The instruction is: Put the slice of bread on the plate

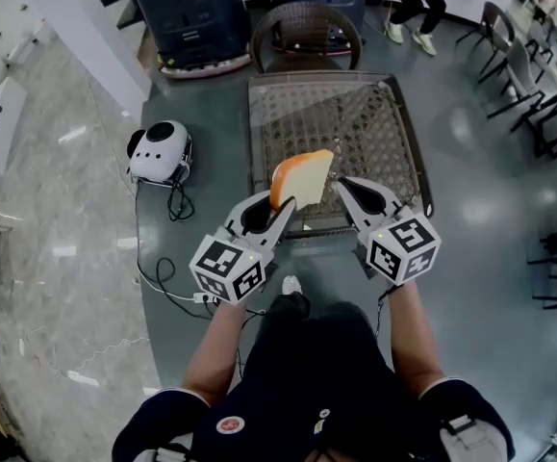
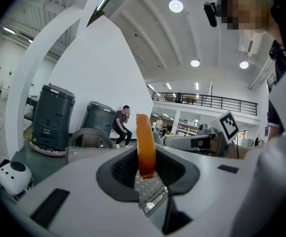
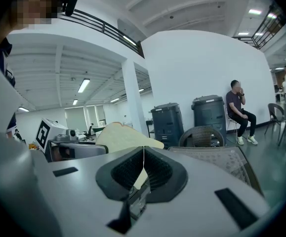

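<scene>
A slice of bread (image 1: 302, 178) with an orange-brown crust stands on edge in my left gripper (image 1: 284, 203), above the near edge of the wicker-topped table (image 1: 336, 123). In the left gripper view the bread (image 2: 145, 144) rises upright between the jaws, and the left gripper (image 2: 145, 174) is shut on its lower edge. Just right of the bread, my right gripper (image 1: 341, 185) holds nothing. In the right gripper view its jaws (image 3: 143, 158) meet along a thin line, with the bread's pale face (image 3: 120, 136) to their left. No plate shows in any view.
A wicker chair (image 1: 307, 32) stands behind the table, with two dark bins (image 1: 187, 12) further back. A white rounded device (image 1: 160, 150) and cables lie on the floor to the left. A person sits at the back (image 1: 413, 3). Dark chairs (image 1: 523, 75) stand at the right.
</scene>
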